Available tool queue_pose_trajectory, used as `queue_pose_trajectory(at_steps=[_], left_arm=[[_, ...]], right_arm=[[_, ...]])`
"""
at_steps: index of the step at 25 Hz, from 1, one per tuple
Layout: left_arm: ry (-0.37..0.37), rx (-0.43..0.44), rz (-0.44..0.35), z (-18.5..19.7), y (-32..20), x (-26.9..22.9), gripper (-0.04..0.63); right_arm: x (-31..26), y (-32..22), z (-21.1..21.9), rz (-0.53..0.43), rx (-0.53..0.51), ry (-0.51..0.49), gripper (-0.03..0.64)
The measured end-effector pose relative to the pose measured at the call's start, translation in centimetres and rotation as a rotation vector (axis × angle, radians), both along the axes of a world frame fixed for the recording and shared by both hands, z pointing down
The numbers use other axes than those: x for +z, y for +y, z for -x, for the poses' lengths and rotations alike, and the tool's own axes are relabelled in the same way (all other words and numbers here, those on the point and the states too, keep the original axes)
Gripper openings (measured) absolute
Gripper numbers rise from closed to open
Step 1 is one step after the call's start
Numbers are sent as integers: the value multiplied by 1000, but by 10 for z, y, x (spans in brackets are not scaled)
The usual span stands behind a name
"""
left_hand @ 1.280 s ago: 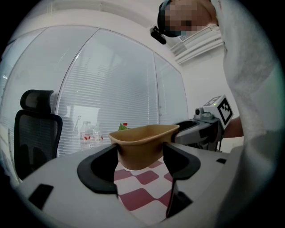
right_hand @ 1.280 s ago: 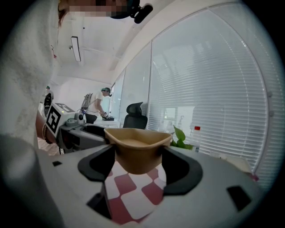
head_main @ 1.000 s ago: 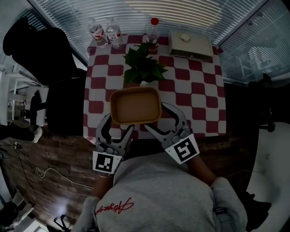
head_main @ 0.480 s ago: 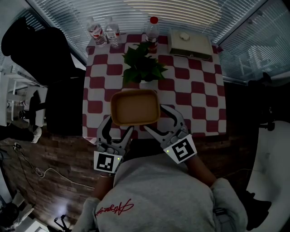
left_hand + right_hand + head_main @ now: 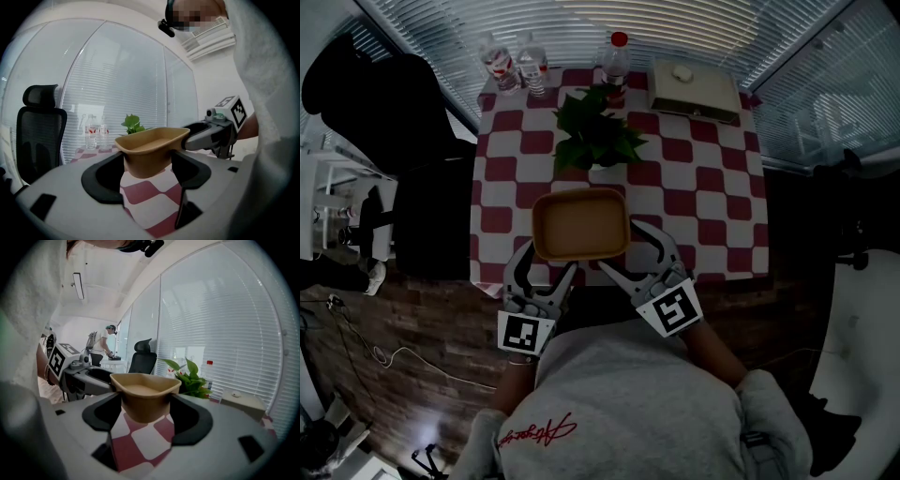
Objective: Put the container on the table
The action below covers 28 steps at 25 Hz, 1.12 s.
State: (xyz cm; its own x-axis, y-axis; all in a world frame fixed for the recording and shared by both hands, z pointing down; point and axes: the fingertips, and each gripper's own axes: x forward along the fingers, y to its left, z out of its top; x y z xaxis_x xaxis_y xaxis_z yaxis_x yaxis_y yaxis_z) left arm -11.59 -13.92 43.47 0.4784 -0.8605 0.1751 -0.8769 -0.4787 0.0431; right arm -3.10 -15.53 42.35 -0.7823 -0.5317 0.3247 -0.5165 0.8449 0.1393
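Two small shifts mark the last second. In the head view the container (image 5: 580,225) has crept toward 6 o'clock and looks a touch smaller. The left gripper (image 5: 547,262) and right gripper (image 5: 622,246) have drawn slightly closer together beneath it. I read that as a slow descent toward the surface (image 5: 703,202), with the set-down close but not yet done.

The container is upright and empty, over the 6 o'clock end of the checked cloth (image 5: 502,187). The plant (image 5: 595,136) stands at its 12 o'clock. Each gripper view shows tan wall filling the gap between that gripper's jaws. Both pairs are clamped on the container, the left at its 7 o'clock corner and the right at its 5 o'clock corner.

Some things are hard to settle. From above, the container's own rim hides its base, so no gap or contact shows there. The gripper views show cloth below the base and suggest it hangs clear, though the wide-angle bend makes that uncertain. The head view is dim, and the person's chest cuts off both hands.
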Motion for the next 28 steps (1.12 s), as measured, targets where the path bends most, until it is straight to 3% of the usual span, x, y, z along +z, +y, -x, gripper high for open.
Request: queue_pose_trajectory(at_steps=[28], left_arm=[[-57, 13, 71, 1, 6, 50, 311]], right_arm=[[49, 5, 0, 47, 17, 22, 322]])
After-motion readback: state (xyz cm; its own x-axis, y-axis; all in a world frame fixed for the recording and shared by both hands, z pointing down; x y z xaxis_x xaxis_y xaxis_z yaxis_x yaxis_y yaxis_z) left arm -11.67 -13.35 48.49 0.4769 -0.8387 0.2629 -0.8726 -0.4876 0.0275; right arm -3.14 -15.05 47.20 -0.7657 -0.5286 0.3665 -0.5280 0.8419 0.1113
